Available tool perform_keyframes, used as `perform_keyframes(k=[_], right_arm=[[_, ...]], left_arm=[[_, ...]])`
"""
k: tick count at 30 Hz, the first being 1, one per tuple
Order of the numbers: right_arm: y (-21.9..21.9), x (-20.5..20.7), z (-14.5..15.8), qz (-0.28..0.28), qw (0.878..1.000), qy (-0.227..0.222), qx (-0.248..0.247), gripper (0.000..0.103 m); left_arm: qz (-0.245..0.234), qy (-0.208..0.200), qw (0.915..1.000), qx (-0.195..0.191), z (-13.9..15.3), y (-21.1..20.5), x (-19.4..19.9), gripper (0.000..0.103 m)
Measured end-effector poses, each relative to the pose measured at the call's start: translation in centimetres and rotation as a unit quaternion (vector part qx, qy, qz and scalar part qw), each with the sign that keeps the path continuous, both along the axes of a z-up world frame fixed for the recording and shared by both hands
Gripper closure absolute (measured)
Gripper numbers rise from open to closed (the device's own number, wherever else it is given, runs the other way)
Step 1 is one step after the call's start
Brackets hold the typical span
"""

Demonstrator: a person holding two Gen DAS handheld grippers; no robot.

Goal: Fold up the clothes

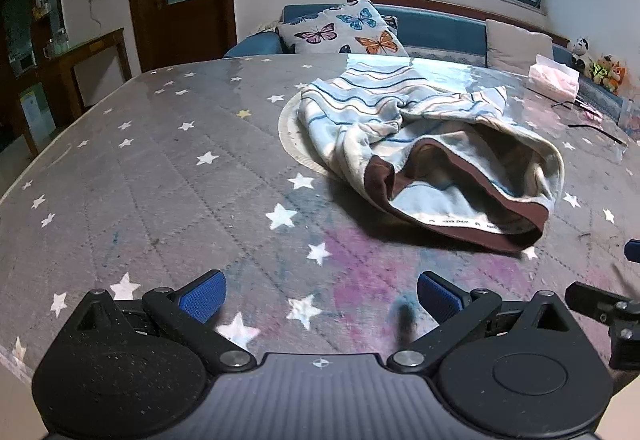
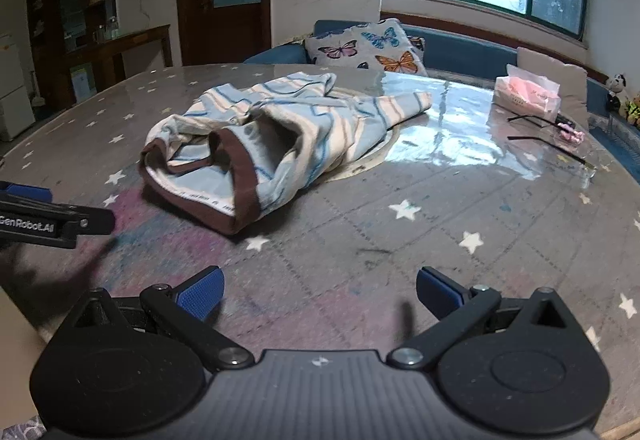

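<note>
A crumpled garment [image 1: 404,136] with light blue and cream stripes and a brown band at its opening lies on the round table [image 1: 160,180]; the brown-edged opening faces me. In the right wrist view the garment [image 2: 276,144] sits ahead and to the left. My left gripper [image 1: 322,300] is open above the tabletop, short of the garment's brown edge, nothing between its blue pads. My right gripper [image 2: 320,294] is open too, empty, nearer than the garment and to its right. The left gripper [image 2: 36,216] shows at the left edge of the right wrist view.
The grey star-print table cover [image 2: 440,224] lies under clear plastic. A pink tissue pack [image 2: 526,92], black sticks [image 2: 548,148] and small pink bits sit at the far right. A blue sofa with a butterfly cushion [image 1: 344,28] stands behind the table. A round mat [image 1: 290,132] lies under the garment.
</note>
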State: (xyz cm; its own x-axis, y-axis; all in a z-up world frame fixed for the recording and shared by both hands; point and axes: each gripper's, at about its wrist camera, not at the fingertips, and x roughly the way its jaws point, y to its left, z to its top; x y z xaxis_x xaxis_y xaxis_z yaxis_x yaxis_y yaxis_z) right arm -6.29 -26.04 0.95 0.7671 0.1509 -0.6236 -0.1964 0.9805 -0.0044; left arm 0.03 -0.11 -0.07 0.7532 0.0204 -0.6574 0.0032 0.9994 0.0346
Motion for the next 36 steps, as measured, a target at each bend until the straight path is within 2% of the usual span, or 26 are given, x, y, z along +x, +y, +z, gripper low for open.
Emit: perform_keyframes(k=[6, 12, 18, 36], right_arm=[[0.3, -0.2, -0.1, 0.003, 1.000, 0.002, -0.001, 0.000], [0.6, -0.4, -0.2, 0.005, 1.000, 0.003, -0.001, 0.000], [0.9, -0.6, -0.3, 0.008, 1.000, 0.005, -0.002, 0.000], [1.2, -1.0, 0.0, 0.014, 1.000, 0.005, 0.001, 0.000]], left_arm=[[0.002, 0.017, 0.9998, 0.013, -0.4, -0.7, 0.1, 0.000], [-0.015, 0.023, 0.9996, -0.001, -0.4, -0.9, -0.2, 0.000], [-0.008, 0.022, 0.9997, -0.001, -0.3, -1.2, -0.5, 0.000], [-0.005, 0.054, 0.9984, -0.015, -0.7, -1.4, -0.1, 0.000]])
